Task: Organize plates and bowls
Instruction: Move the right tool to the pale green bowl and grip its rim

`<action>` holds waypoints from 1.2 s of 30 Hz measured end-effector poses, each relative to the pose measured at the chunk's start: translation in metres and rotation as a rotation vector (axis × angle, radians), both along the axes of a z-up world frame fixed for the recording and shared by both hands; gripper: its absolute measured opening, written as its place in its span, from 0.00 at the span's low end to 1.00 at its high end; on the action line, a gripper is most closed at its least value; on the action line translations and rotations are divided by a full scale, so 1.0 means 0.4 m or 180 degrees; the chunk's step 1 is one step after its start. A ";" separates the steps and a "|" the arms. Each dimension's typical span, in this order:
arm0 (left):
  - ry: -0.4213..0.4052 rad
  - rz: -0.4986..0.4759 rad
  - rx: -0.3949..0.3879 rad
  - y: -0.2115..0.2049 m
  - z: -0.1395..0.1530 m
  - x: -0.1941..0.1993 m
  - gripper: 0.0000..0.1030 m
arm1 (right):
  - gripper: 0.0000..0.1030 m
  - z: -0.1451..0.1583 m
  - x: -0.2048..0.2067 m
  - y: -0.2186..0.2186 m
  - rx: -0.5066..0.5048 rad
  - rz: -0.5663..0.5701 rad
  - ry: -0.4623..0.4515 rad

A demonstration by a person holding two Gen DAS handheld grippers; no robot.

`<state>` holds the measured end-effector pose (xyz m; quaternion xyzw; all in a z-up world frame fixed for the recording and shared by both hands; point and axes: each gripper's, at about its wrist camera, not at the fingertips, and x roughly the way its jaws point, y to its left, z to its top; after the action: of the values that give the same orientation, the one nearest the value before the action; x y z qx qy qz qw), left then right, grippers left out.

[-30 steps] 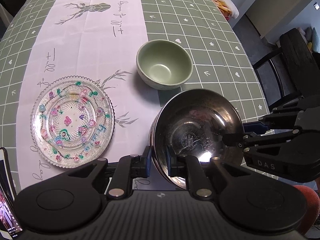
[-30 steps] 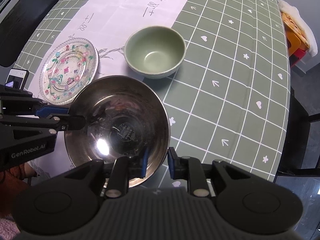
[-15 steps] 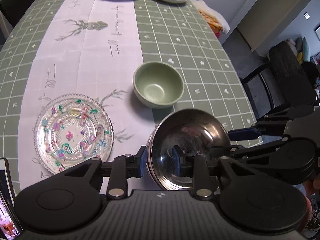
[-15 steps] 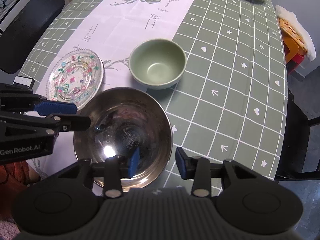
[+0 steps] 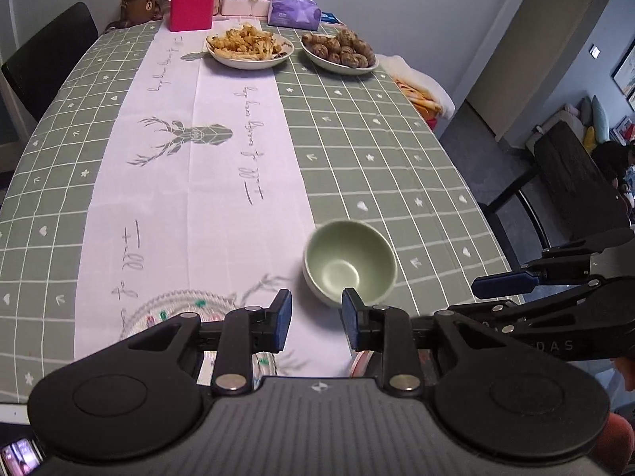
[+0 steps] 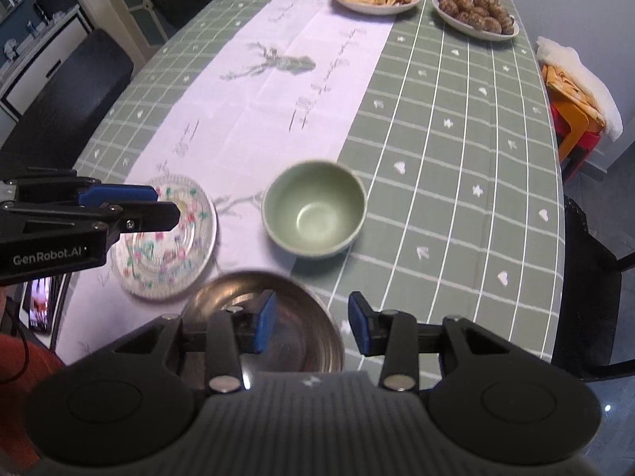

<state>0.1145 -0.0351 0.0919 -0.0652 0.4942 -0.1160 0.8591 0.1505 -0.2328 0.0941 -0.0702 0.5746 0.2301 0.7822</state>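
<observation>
A steel bowl (image 6: 295, 331) sits on the table near the front edge, below my right gripper (image 6: 311, 327), which is open and empty above it. A green ceramic bowl (image 6: 314, 208) stands just beyond; it also shows in the left wrist view (image 5: 349, 261). A patterned glass plate (image 6: 166, 254) lies to its left, mostly hidden in the left wrist view (image 5: 178, 305). My left gripper (image 5: 315, 319) is open and empty, raised above the table. The left gripper also shows in the right wrist view (image 6: 131, 206).
Two plates of food (image 5: 250, 45) (image 5: 339, 53) stand at the far end, with a red box (image 5: 192, 6), jars and a tissue pack behind. A phone (image 6: 39, 303) lies by the near left edge. Dark chairs (image 5: 575, 182) flank the table.
Both grippers have opened, let go of the steel bowl and lifted up and back. The bowl now rests on the table near the front edge.
</observation>
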 end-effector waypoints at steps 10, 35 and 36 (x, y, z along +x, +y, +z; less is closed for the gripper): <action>0.0168 -0.0127 -0.0194 -0.006 -0.118 0.096 0.32 | 0.37 -0.126 0.128 -0.008 0.0064 -0.0354 0.0240; 0.0626 -0.0163 -0.0175 -0.044 -0.294 0.225 0.19 | 0.10 -0.291 0.243 0.012 0.0179 -0.0583 0.0743; 0.0642 -0.0160 -0.0169 -0.045 -0.296 0.225 0.15 | 0.09 -0.292 0.242 0.013 0.0175 -0.0588 0.0737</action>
<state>0.2047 -0.0532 -0.0267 -0.0868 0.5764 -0.1434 0.7998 0.2472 -0.2278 -0.0226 0.0314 0.6585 0.1793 0.7302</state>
